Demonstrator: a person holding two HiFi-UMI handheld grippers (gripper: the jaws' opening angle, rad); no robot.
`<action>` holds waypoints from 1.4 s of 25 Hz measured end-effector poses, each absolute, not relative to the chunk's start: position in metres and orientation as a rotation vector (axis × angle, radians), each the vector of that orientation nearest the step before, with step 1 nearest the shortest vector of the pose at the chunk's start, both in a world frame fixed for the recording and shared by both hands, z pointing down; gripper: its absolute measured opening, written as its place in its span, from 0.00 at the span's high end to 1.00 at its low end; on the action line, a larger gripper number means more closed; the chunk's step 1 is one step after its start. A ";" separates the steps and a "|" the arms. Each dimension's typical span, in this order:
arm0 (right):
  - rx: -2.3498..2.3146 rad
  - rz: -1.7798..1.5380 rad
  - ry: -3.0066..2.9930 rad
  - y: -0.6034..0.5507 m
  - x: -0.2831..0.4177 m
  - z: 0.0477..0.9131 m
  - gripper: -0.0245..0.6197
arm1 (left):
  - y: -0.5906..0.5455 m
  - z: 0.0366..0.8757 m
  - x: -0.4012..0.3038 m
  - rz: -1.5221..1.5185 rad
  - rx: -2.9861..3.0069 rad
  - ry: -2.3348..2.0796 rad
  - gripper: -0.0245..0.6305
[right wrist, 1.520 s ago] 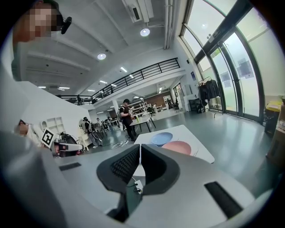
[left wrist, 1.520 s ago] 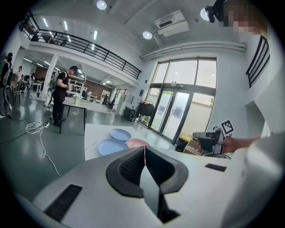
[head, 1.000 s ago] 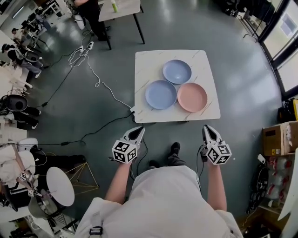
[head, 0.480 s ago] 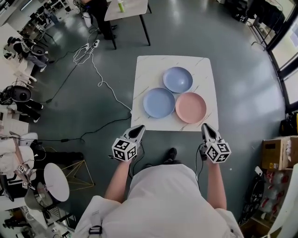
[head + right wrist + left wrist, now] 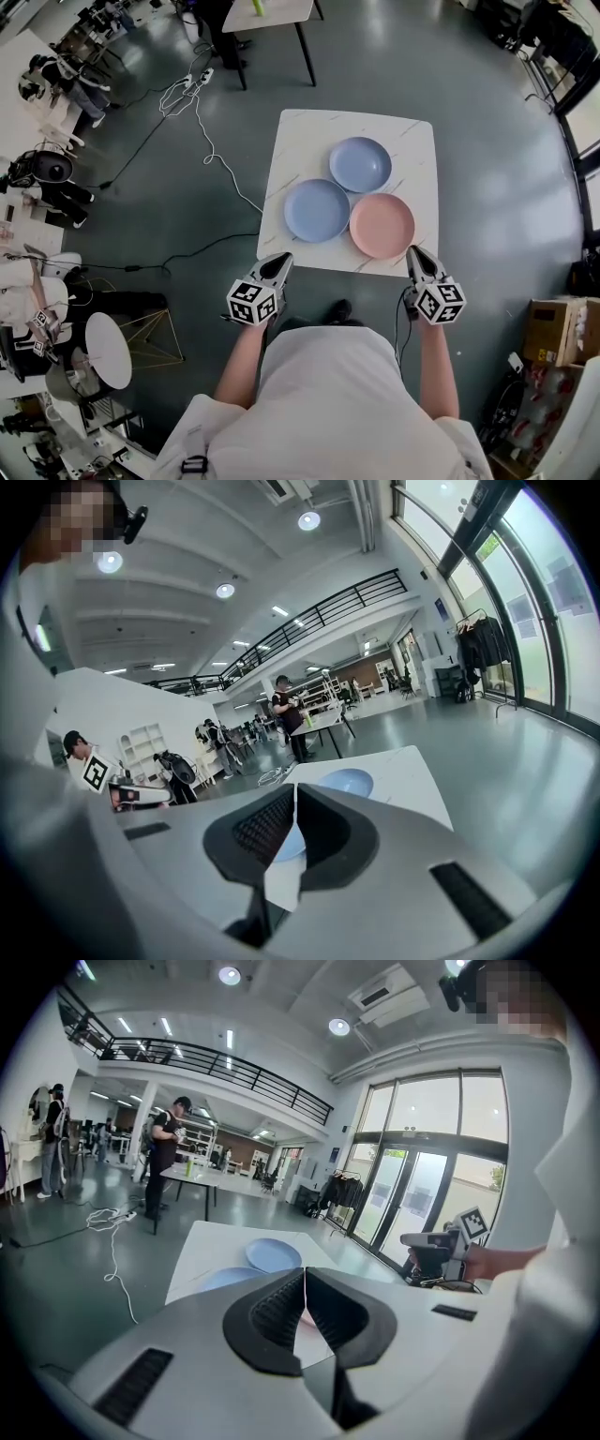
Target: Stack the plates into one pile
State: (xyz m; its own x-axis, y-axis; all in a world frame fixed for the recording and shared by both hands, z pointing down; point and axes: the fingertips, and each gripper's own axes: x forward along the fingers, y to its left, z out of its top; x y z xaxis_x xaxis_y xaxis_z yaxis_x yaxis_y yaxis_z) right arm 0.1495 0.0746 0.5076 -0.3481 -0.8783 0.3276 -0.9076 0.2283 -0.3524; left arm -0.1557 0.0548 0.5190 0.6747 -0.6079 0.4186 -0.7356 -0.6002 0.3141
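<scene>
Three plates lie side by side on a small white table [image 5: 291, 141]. A blue plate [image 5: 360, 164] sits farthest from me, a second blue plate [image 5: 317, 210] at the near left, and a pink plate [image 5: 382, 225] at the near right. My left gripper [image 5: 280, 262] hovers at the table's near left edge, shut and holding nothing. My right gripper [image 5: 416, 254] hangs at the near right edge, just past the pink plate, also shut with nothing in it. The left gripper view shows both blue plates [image 5: 274, 1254] beyond the closed jaws. One blue plate [image 5: 344, 782] appears in the right gripper view.
A white cable [image 5: 211, 150] and a black cable [image 5: 178, 267] trail over the grey floor left of the table. Another table [image 5: 272, 14] stands farther back. Cardboard boxes [image 5: 544, 333] sit at the right. Desks with people and equipment line the left side.
I have walked toward the table, so both grippers now reach its near edge. Both stayed shut with nothing in them, and the plates have not moved.
</scene>
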 end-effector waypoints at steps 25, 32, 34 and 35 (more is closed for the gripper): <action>1.697 0.812 -2.366 0.032 0.125 0.533 0.92 | -0.003 0.540 -0.164 0.431 2.367 -1.020 0.94; 1.736 0.845 -2.334 0.015 0.118 0.539 0.92 | -0.035 0.557 -0.165 0.478 2.373 -0.957 0.94; 1.743 0.855 -2.314 0.012 0.119 0.543 0.92 | -0.043 0.564 -0.165 0.493 2.365 -0.946 0.94; 1.746 0.861 -2.303 0.012 0.118 0.544 0.92 | -0.046 0.569 -0.166 0.502 2.359 -0.942 0.94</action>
